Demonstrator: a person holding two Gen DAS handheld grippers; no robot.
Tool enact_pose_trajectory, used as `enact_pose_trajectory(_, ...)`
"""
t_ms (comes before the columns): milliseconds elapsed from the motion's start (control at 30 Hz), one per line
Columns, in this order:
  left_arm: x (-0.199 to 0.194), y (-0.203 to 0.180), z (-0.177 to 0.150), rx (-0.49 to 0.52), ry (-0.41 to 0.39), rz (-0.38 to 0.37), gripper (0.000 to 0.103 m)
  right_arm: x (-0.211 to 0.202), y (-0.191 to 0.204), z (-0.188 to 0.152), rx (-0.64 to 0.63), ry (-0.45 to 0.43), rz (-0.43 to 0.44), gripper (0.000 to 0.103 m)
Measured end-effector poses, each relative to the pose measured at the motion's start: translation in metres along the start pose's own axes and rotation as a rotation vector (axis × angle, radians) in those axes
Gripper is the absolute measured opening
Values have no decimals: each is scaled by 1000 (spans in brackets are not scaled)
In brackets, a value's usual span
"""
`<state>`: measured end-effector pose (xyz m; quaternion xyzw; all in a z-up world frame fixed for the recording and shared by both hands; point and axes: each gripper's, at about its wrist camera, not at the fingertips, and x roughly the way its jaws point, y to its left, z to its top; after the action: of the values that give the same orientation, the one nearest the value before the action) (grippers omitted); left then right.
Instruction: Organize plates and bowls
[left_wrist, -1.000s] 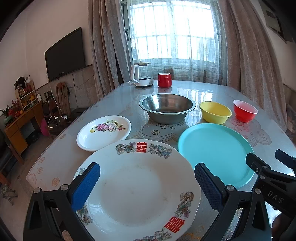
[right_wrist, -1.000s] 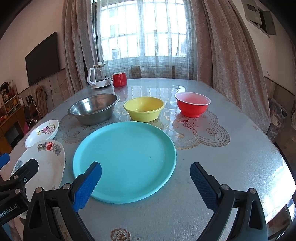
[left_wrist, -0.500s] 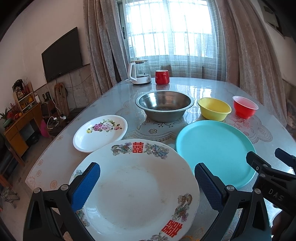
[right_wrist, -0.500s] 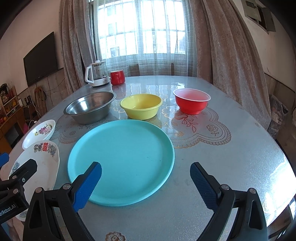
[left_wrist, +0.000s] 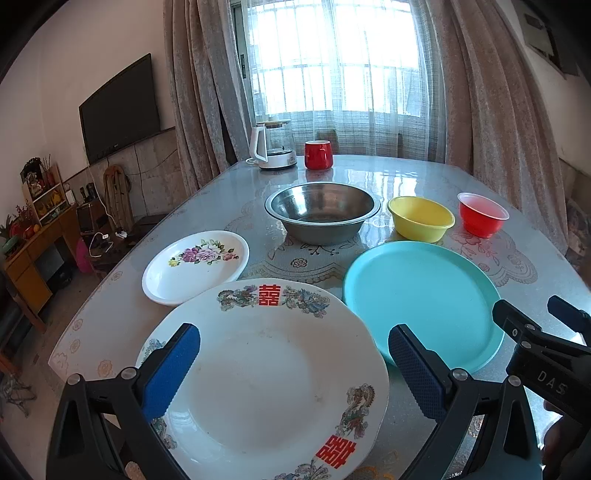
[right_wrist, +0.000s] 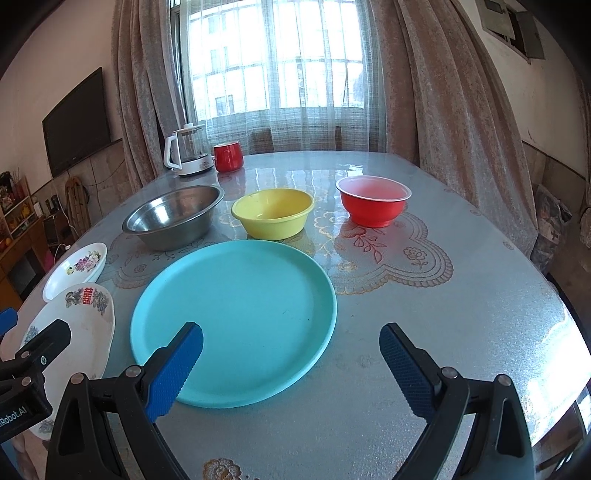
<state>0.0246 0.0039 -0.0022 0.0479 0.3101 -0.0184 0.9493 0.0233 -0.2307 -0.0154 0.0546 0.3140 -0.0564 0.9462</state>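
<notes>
L gripper (left_wrist: 293, 363) wide open, empty, over white dragon-print plate (left_wrist: 266, 384). R gripper (right_wrist: 291, 363) wide open, empty, at teal plate (right_wrist: 236, 317) near edge.

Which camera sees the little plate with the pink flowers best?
The left wrist view: the small flowered plate sits whole and large there, beside the big white plate. The right wrist view shows it small at the left edge.
</notes>
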Motion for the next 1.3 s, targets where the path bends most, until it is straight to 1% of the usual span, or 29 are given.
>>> enact_pose_trajectory(267,-5,1,2,-4,-7,-12,103,-5,-2,1,6,-4,-6,98)
enact_pose_trajectory(533,-6,-2,3,12,-15,-7,103,-7,-4,1,10,-4,-10,98)
enact_pose_trajectory(733,-5,-3,5,22,-14,-18,103,-7,-4,1,9,-3,-14,98)
enact_pose_trajectory(800,-3,-4,5,23,-2,-50,103,-7,-6,1,12,0,-14,98)
enact_pose_trajectory(867,1,-4,7,17,25,-100,103,-5,-7,1,18,7,-11,98)
enact_pose_trajectory(900,4,-3,9,12,47,-137,103,-4,-8,1,24,16,-6,98)
enact_pose_trajectory(967,14,-3,15,-3,121,-228,103,-1,-13,1,44,35,0,98)
enact_pose_trajectory(1000,18,-3,18,-8,146,-266,103,1,-16,2,56,44,4,98)
enact_pose_trajectory(1067,23,-6,27,7,144,-318,102,5,-24,3,82,64,22,98)
enact_pose_trajectory(1100,25,-7,31,15,144,-328,100,8,-28,5,95,74,34,97)
enact_pose_trajectory(1167,30,-8,41,22,152,-353,83,12,-37,7,124,82,46,92)
enact_pose_trajectory(1200,35,-9,47,24,168,-362,80,15,-42,8,138,87,45,89)
enact_pose_trajectory(1233,41,-8,51,22,187,-373,73,19,-47,9,153,94,47,87)
enact_pose_trajectory(1267,48,-8,54,17,213,-385,67,22,-52,10,170,102,49,81)
enact_pose_trajectory(1300,55,-8,57,6,245,-400,51,24,-57,10,183,111,52,76)
